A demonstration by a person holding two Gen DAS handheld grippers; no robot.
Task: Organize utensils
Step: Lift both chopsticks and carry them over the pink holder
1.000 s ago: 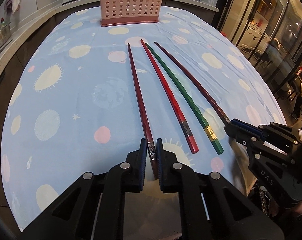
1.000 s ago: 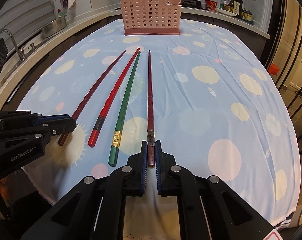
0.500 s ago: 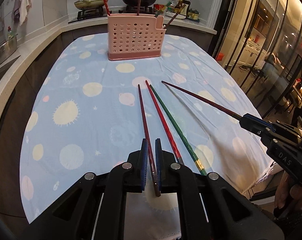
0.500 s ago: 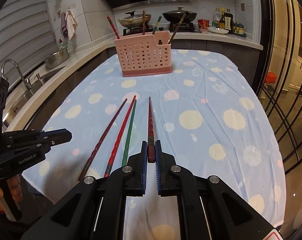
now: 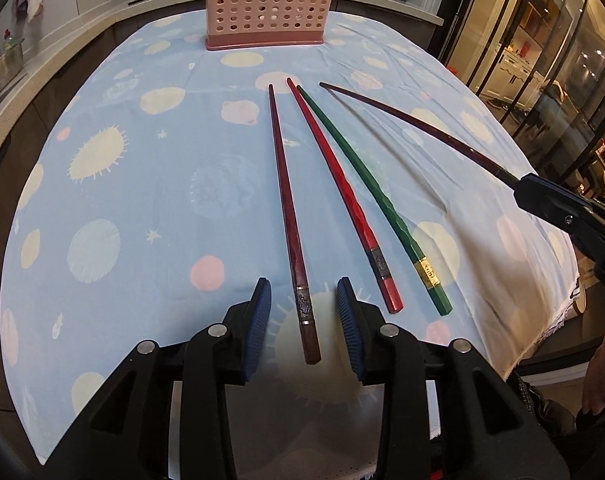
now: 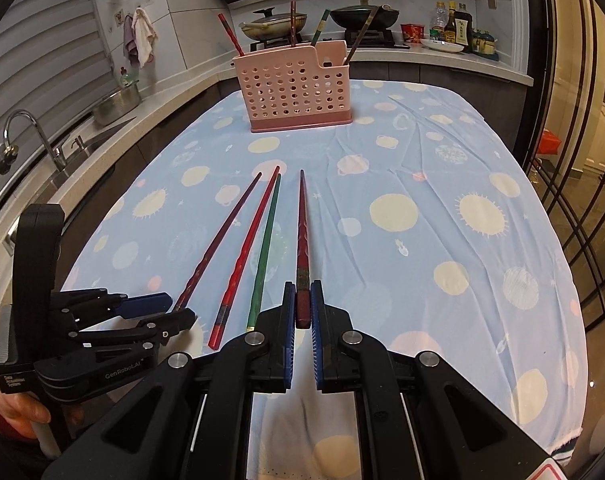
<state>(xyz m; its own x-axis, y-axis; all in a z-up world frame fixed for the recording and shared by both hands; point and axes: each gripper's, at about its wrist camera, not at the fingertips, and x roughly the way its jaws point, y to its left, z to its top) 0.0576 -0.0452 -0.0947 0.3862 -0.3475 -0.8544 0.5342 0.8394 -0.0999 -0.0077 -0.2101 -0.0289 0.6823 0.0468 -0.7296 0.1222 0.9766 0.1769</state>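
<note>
My left hand-held gripper (image 5: 304,312) – jaws just been opening, now spread, dark red chopstick (image 5: 288,216) between pads, untouched, flat on bench (image 5: 142,200). Long axis toward pink holder (image 5: 264,4) at far edge, thick end by me. Red chopstick (image 5: 342,196) and green chopstick (image 5: 372,192) alongside, tips converging. My right hand-held gripper (image 6: 302,304) pinching fourth chopstick (image 6: 301,236) at thick end – tip aimed at holder. Open cloth to right; near edge just under grippers.
</note>
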